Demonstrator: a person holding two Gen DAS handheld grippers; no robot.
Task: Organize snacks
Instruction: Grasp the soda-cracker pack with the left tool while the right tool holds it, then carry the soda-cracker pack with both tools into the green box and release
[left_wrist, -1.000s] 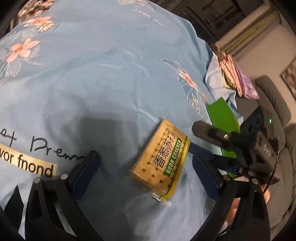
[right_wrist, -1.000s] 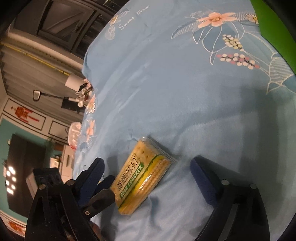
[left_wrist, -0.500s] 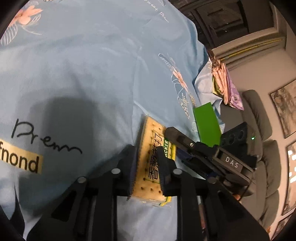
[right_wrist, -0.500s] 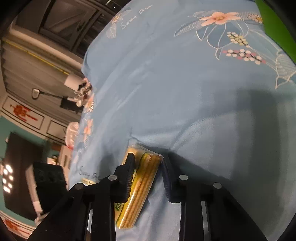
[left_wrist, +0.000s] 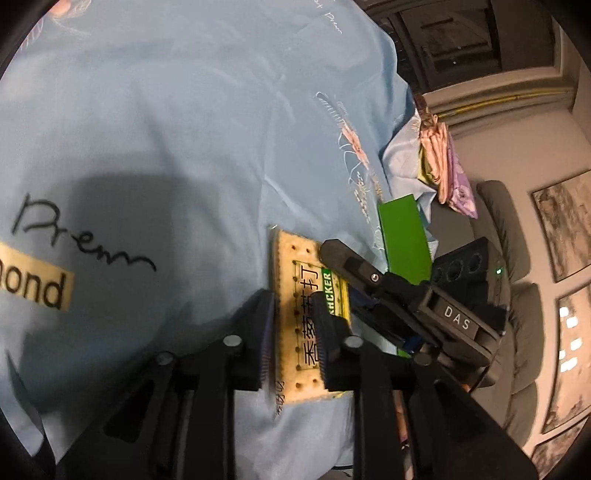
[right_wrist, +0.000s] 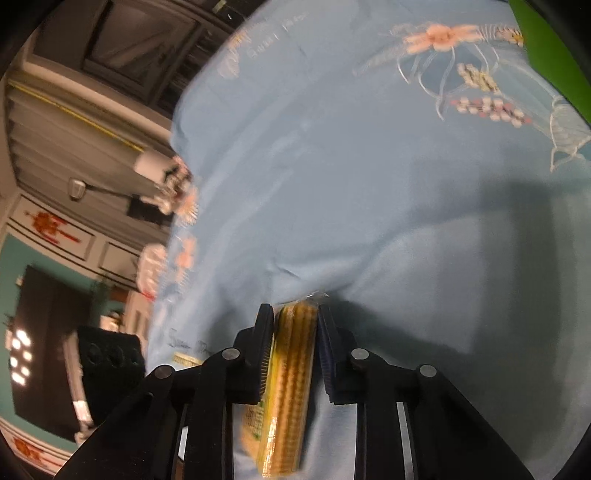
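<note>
Blue cloth (left_wrist: 177, 122) with pale flower prints covers the surface in the left wrist view. On it, near the right edge, sits a cracker pack (left_wrist: 295, 295), face up with its printed label showing. The left gripper (left_wrist: 295, 339) has its jaws closed on the near half of the pack: one pad presses the pack's left long edge, the other pad lies against the printed face close to the green label strip. The jaws have just been easing slightly after clamping, with the pack between them. From the right, the right gripper (left_wrist: 334, 254) reaches in over the pack's far right corner. Beyond it a green board (left_wrist: 404, 236) lies at the cloth's right edge, and folded fabric (left_wrist: 439, 162) sits past that.

In the right wrist view the same pack (right_wrist: 295, 354) is seen edge-on, its stacked crackers showing as ridged yellow layers, standing between the two pads. The right gripper (right_wrist: 295, 350) has its jaws clamped on the pack, one pad on each broad side; they have just been closing onto it. The cloth (right_wrist: 369, 184) stretches away ahead, with the green board (right_wrist: 550, 48) at the top right corner of the view.
</note>
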